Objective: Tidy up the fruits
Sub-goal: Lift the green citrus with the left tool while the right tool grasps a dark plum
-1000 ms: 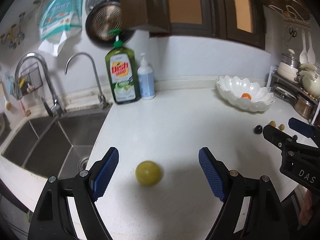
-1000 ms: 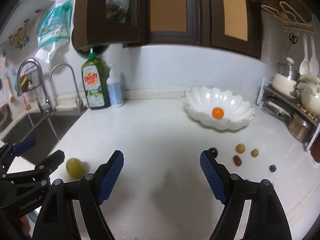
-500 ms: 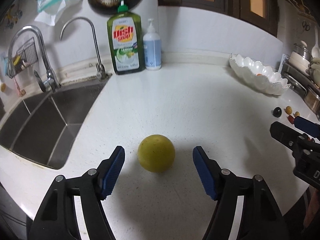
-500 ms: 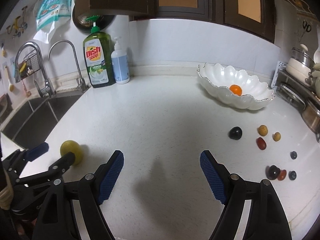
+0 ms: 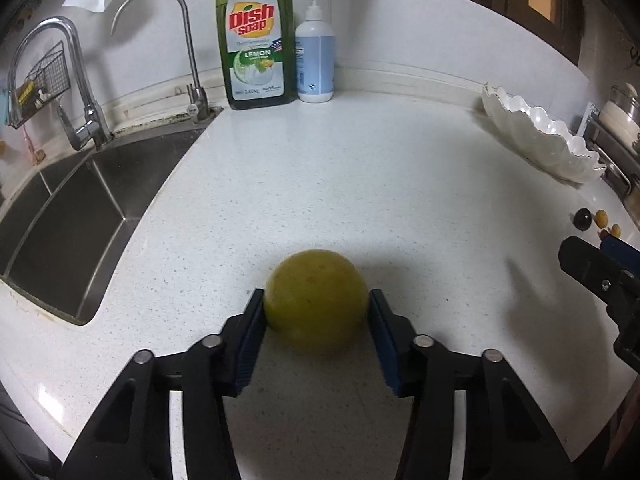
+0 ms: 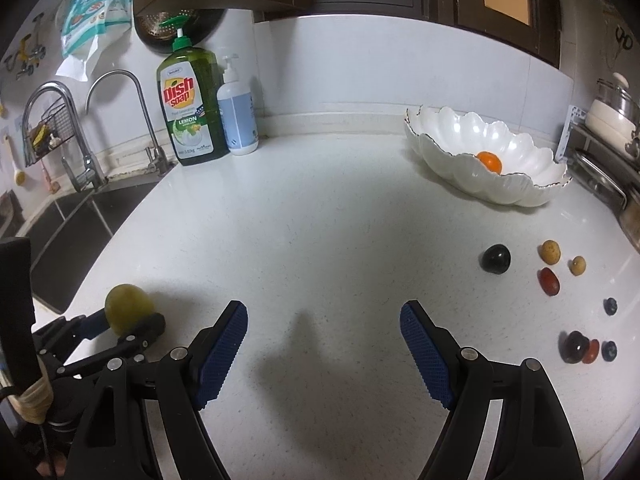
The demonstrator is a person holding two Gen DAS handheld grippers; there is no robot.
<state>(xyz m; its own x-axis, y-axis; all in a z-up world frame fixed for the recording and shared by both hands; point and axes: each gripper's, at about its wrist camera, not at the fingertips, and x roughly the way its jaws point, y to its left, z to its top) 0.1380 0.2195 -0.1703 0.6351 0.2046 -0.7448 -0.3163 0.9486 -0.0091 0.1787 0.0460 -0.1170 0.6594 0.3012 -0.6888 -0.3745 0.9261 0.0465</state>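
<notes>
A round yellow-green fruit (image 5: 316, 280) rests on the white counter (image 5: 360, 168) between the blue pads of my left gripper (image 5: 316, 298). Its jaws are closing and both pads touch the fruit's sides. The right wrist view shows the same fruit (image 6: 128, 306) low on the left. My right gripper (image 6: 324, 314) hovers open over bare counter with nothing between its fingers. A white scalloped bowl (image 6: 500, 194) at the back right holds one orange fruit (image 6: 490, 161). Several small fruits lie loose at the right, among them a dark plum (image 6: 496, 259) and a red one (image 6: 549, 281).
A steel sink (image 5: 68, 220) with two faucets lies left of the fruit. A green dish soap bottle (image 5: 255, 36) and a white pump bottle (image 5: 315, 52) stand against the back wall. Pots on a rack (image 6: 612, 112) crowd the far right.
My left gripper came down and forward around the yellow-green fruit, and its jaws narrowed until the pads met it. My right gripper sank a little toward the counter and stayed open.
</notes>
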